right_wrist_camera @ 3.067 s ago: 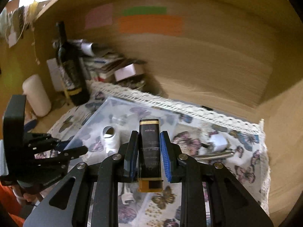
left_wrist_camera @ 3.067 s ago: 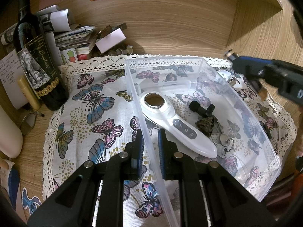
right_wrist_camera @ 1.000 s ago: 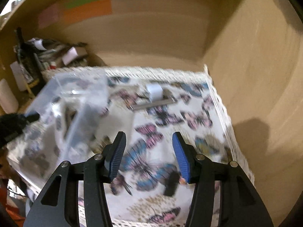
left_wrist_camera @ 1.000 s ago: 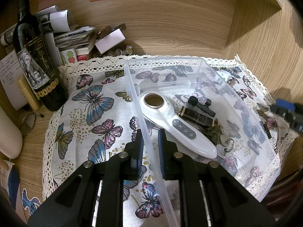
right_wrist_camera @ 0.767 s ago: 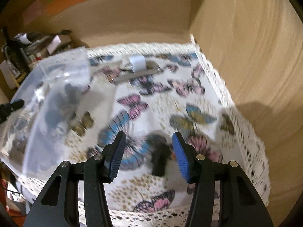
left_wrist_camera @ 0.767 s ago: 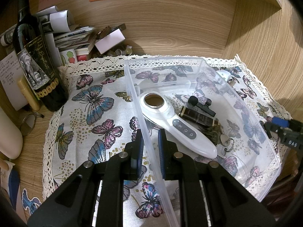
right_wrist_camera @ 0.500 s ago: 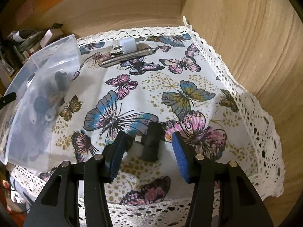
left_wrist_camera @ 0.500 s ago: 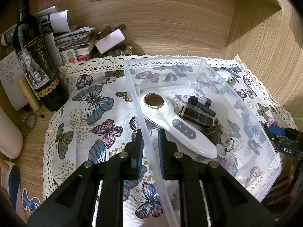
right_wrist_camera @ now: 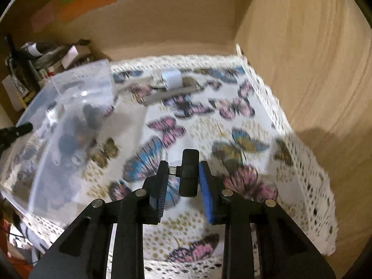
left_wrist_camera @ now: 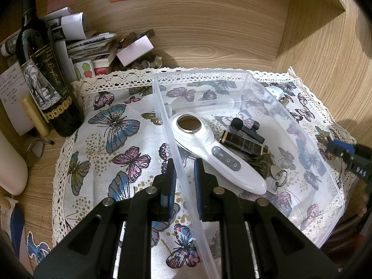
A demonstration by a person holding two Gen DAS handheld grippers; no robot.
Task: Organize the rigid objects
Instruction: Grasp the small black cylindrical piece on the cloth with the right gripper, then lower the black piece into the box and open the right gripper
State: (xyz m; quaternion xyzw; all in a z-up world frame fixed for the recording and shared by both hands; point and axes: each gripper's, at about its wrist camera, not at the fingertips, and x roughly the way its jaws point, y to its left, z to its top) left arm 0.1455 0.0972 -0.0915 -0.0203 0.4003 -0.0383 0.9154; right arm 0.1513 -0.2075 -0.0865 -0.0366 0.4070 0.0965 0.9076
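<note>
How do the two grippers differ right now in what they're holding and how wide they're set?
The left gripper straddles the near wall of the clear plastic bin, its pads set narrow with the wall between them; the right gripper stands wider around a small black plug-in receiver, whose connector meets the left pad. The left one's object is a container holding sorted items; the right one's is a loose item outside the bin. Both have blue-faced pads.

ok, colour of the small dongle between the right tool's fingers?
Black, with a metal plug on its side; the dongle shows best in the right wrist view.
</note>
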